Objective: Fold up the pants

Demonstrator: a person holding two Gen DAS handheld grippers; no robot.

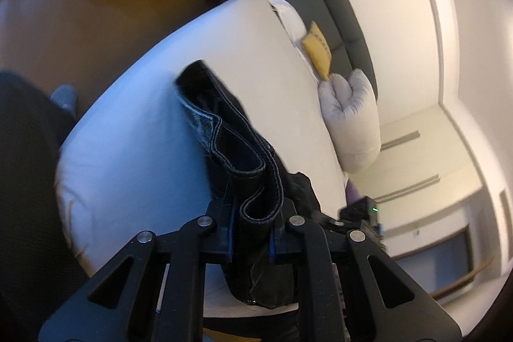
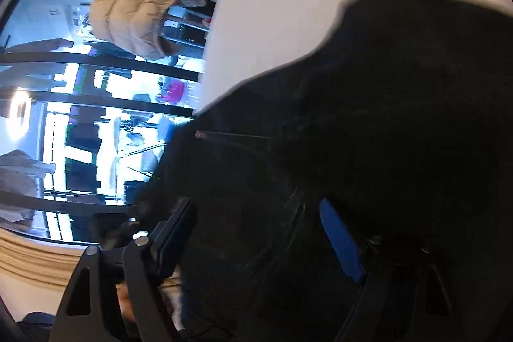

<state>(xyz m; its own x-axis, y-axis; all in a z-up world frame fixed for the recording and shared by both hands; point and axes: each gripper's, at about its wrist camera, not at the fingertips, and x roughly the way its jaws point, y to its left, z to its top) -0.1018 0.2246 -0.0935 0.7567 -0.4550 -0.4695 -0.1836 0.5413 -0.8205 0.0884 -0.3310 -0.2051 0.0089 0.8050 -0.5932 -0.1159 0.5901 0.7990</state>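
While the left gripper (image 1: 251,233) pinches the black pants (image 1: 237,156) (hem folded over), the right gripper (image 2: 256,233) gapes wide around dark cloth.

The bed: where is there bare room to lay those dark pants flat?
The white bed lies bare between the pants and its near rounded edge. Toward the headboard it is crowded: yellow cushion, grey pillow. The left gripper grips the pants.
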